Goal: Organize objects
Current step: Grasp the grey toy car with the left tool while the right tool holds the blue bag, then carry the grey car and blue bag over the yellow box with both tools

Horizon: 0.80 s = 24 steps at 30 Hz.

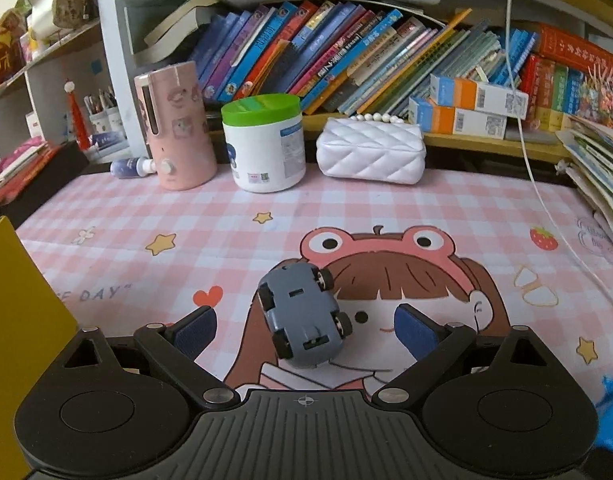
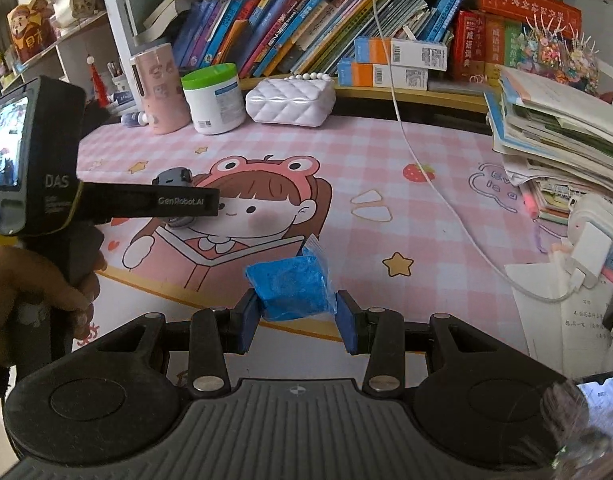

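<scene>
A small grey toy car [image 1: 303, 316] lies upside down, wheels up, on the pink cartoon desk mat [image 1: 346, 208]. My left gripper [image 1: 306, 326] is open, with its blue pads on either side of the car and clear of it. In the right wrist view the left gripper's arm [image 2: 146, 202] covers most of the car [image 2: 174, 178]. My right gripper [image 2: 297, 314] is shut on a blue packet [image 2: 292, 286] in clear wrap and holds it above the mat [image 2: 386, 152].
At the back stand a pink cylinder [image 1: 176, 126], a white tub with a green lid [image 1: 264, 144] and a white quilted purse [image 1: 370, 152], below a bookshelf. A yellow box [image 1: 14, 320] is at the left. A white cable [image 2: 434, 184] and a paper stack [image 2: 558, 132] are at the right.
</scene>
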### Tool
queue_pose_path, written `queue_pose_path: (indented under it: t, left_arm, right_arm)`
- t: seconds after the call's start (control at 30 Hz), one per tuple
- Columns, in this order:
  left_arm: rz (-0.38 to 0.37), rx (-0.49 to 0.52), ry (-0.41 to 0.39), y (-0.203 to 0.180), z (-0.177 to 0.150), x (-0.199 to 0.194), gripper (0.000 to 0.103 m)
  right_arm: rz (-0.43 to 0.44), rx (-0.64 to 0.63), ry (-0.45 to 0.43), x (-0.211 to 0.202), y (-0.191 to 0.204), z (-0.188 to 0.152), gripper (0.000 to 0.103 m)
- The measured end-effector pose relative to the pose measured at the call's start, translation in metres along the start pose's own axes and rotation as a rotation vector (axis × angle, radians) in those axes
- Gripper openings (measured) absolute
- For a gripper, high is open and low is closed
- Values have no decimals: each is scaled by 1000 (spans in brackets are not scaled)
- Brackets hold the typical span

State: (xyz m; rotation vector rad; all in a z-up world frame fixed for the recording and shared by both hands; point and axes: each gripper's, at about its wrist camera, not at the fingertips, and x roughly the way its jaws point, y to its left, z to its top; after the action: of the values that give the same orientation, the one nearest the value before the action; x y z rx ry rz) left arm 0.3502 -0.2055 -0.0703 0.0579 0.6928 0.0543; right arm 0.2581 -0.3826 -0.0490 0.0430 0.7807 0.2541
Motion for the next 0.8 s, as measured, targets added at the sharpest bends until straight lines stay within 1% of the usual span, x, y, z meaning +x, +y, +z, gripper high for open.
queue_pose_path:
  t: [0.07,0.23,0.3,0.33,0.37,0.4,0.47,0.53,0.8]
  left_arm:
    - [6,-8,3,0,2,5,87]
    - [31,-47,48,2,5,24,77]
    - [46,-62,68,4,4,31,66]
    - [47,-64,81,5,3,34,59]
    - [42,-68,91,7,2,36,48]
    - [34,-73,99,9,1,37,42]
    - [27,-79,108,11,1,35,41]
    - [-7,-90,112,14,2,29,41]
    - [-124,-89,20,22,5,-33,41]
  right_arm:
    - [0,1,3,1,-1,0,38]
    - [-5,1,11,2,-2,1,38]
    - [-12,0,7,2,-2,1,38]
    - [-15,-1,5,1,-2,0,38]
    - [-18,-1,4,1,-3,0,38]
    - [-22,-1,6,1,-3,0,38]
    - [-28,1,6,1,-4,0,38]
    - [-32,1,3,0,-3,0,38]
    - [-30,-8,12,-1,7,-1,38]
